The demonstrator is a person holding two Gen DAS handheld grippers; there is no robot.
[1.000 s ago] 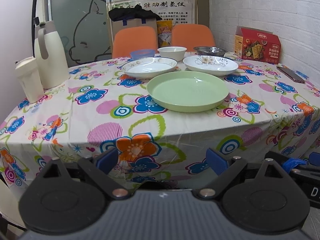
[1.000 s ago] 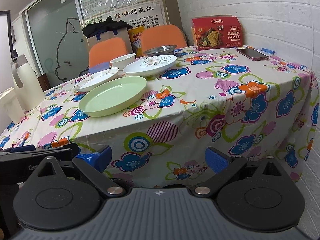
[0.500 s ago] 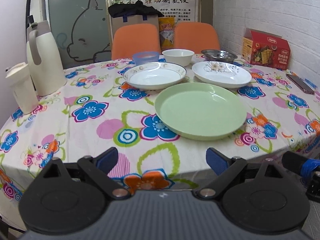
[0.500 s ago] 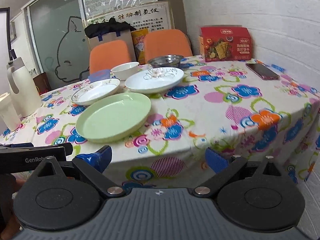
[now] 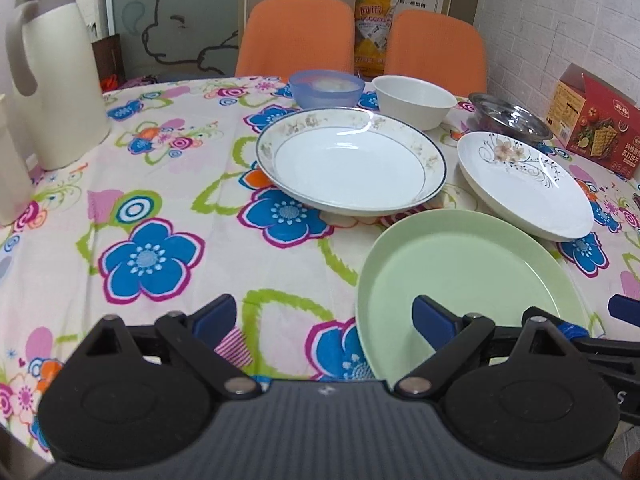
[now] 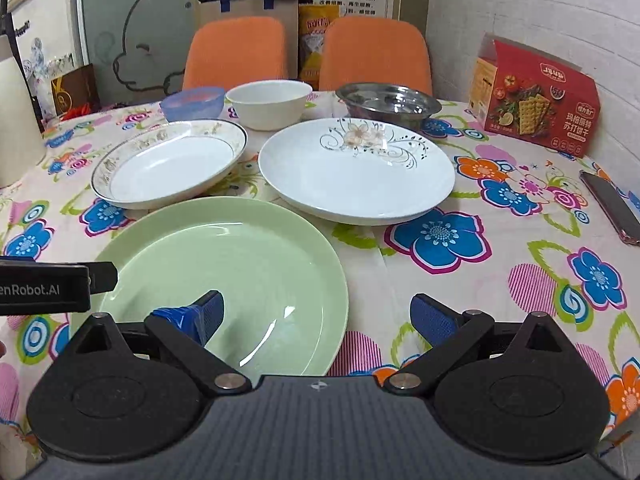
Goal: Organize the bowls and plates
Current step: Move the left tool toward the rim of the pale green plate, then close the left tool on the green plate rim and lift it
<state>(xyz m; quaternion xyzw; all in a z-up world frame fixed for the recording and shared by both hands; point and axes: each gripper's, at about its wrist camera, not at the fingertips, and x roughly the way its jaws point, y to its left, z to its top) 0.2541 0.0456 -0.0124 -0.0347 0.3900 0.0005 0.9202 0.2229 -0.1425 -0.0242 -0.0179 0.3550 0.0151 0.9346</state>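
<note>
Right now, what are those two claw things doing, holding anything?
Left gripper: open, holding nothing.
Right gripper: open, holding nothing, over the green plate.

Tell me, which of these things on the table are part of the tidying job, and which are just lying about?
Part of the job: green plate, gold-rimmed plate, flower-painted plate, white bowl, blue bowl, steel bowl.

Just lying about: cracker box, phone, thermos jug.

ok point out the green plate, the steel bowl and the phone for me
green plate [image 6: 224, 264]: right wrist view, on the flat middle of the plate
steel bowl [image 6: 390, 106]: right wrist view, on the inner wall below the rim
phone [image 6: 612, 206]: right wrist view, on the dark screen
</note>
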